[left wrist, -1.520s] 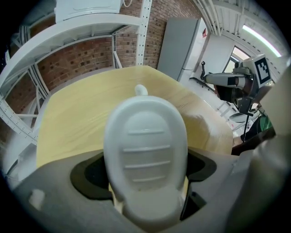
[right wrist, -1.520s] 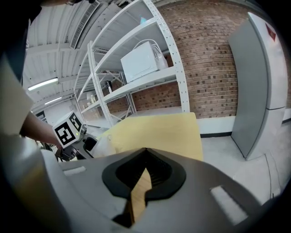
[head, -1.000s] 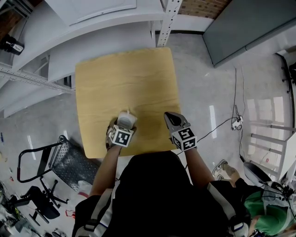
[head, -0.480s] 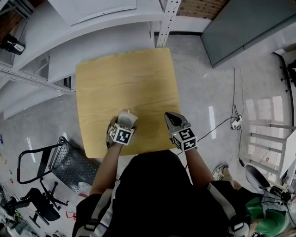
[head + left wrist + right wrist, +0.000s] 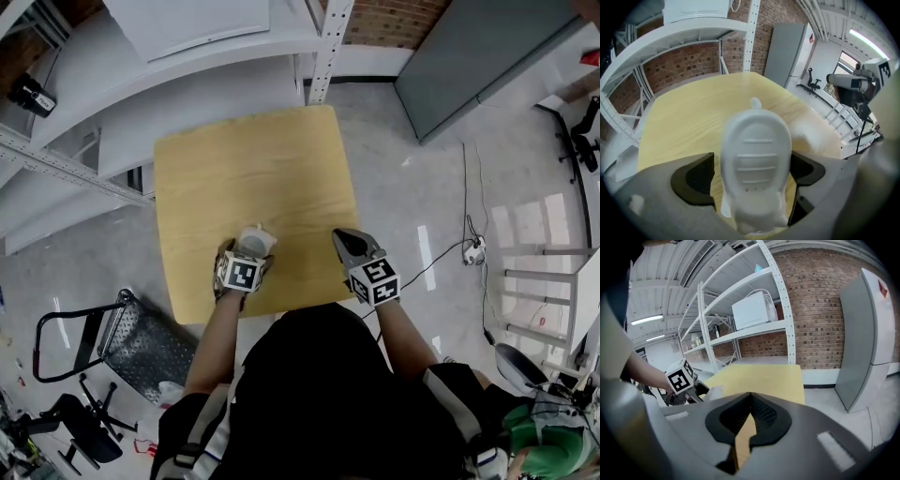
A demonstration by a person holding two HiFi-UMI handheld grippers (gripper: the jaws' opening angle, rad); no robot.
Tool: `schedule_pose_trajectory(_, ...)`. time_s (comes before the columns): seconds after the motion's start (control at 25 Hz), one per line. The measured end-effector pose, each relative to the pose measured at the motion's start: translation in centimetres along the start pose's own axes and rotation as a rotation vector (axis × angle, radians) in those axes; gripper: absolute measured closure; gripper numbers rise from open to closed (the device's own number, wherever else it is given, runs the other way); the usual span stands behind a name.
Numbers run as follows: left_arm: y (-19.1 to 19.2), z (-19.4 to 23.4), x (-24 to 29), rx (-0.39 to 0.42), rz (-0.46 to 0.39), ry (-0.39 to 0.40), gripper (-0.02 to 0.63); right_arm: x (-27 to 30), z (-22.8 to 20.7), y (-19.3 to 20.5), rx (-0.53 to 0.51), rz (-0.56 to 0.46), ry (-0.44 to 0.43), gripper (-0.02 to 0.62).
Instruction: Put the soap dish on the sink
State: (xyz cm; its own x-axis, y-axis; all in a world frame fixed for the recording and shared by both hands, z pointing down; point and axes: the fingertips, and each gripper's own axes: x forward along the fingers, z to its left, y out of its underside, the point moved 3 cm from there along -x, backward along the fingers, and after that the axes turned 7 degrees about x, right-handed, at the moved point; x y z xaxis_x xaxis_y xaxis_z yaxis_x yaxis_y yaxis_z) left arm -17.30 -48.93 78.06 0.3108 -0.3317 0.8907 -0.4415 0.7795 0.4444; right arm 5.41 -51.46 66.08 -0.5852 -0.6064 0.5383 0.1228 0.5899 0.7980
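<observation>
We see the soap dish (image 5: 757,159) between the left gripper's (image 5: 752,174) jaws, which have just been opening and stand apart, while the right gripper's (image 5: 747,420) jaws are together.

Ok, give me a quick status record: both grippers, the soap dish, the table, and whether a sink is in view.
left gripper: jaws wide, just been opening; dish between them, a gap shows beside one pad
soap dish: white, slotted, over the table's near part; whether it rests on the wood cannot be told
right gripper: jaws together, nothing between them, beside the left one
table: light wood, square
sink: none in any view
task: dish not yet on a sink
</observation>
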Motion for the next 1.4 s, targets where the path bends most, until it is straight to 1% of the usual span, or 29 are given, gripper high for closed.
schedule_pose_trajectory(0.16, -2.6, -0.3, -3.9, -0.079, -0.155, 0.014, 0.098, -1.2, 0.4, -1.6, 0.054, -0.062, -0.012, 0.589)
schedule_pose_trajectory(0.36, -5.0, 0.4, -9.0, -0.119, -0.391, -0.003, 0.103, -2.5, 1.7, -3.9, 0.062, -0.15, -0.031, 0.589)
schedule_pose_trajectory(0.44, -5.6, 0.3, -11.0, -0.115, -0.473, 0.006, 0.103, -3.2, 2.2, -4.8, 0.06, -0.187, -0.037, 0.589)
schedule_pose_trajectory(0.56, -6.0, -0.6, -14.0, -0.086, -0.571, 0.043, 0.106, -4.1, 3.1, -5.6, 0.068, -0.236, -0.044, 0.589)
schedule_pose_trajectory(0.72, -5.9, -1.9, -18.6, -0.051, -0.726, 0.053, 0.125, -6.0, 5.2, -6.1, 0.075, -0.302, -0.063, 0.589)
schedule_pose_trajectory(0.76, -5.6, -2.2, -19.5, -0.043, -0.753, 0.055, 0.146, -6.6, 5.9, -6.3, 0.076, -0.323, -0.074, 0.589)
schedule_pose_trajectory(0.84, -4.8, -2.8, -21.2, -0.036, -0.796, 0.056, 0.15, -8.1, 7.5, -6.4, 0.074, -0.365, -0.095, 0.589)
schedule_pose_trajectory(0.88, -4.4, -3.3, -22.1, -0.041, -0.825, 0.057, 0.177, -9.0, 8.4, -6.5, 0.068, -0.383, -0.105, 0.589)
schedule_pose_trajectory(0.92, -3.9, -3.8, -23.1, -0.048, -0.86, 0.058, 0.22, -9.9, 9.2, -6.5, 0.062, -0.398, -0.113, 0.589)
schedule_pose_trajectory(0.96, -3.5, -4.2, -24.0, -0.053, -0.895, 0.052, 0.244, -10.7, 10.0, -6.5, 0.055, -0.412, -0.121, 0.589)
schedule_pose_trajectory(1.04, -2.8, -4.8, -25.7, -0.049, -0.952, 0.01, 0.289, -12.2, 11.3, -6.8, 0.043, -0.437, -0.135, 0.589)
schedule_pose_trajectory(1.12, -2.1, -5.2, -26.9, -0.04, -0.987, -0.049, 0.343, -13.2, 12.0, -7.0, 0.036, -0.455, -0.144, 0.589)
schedule_pose_trajectory(1.16, -1.8, -5.3, -27.4, -0.045, -1.001, -0.077, 0.388, -13.6, 12.2, -7.0, 0.031, -0.459, -0.148, 0.589)
schedule_pose_trajectory(1.2, -1.5, -5.3, -27.8, -0.055, -1.015, -0.1, 0.454, -13.9, 12.3, -7.0, 0.027, -0.462, -0.151, 0.589)
schedule_pose_trajectory(1.24, -1.3, -5.2, -28.3, -0.069, -1.03, -0.119, 0.505, -14.2, 12.4, -7.1, 0.023, -0.465, -0.155, 0.589)
schedule_pose_trajectory(1.36, -1.1, -5.0, -29.6, -0.098, -1.067, -0.151, 0.596, -14.8, 12.0, -7.7, 0.023, -0.493, -0.162, 0.589)
schedule_pose_trajectory(1.4, -1.2, -4.9, -30.0, -0.103, -1.077, -0.158, 0.603, -15.0, 11.7, -8.0, 0.023, -0.51, -0.159, 0.589)
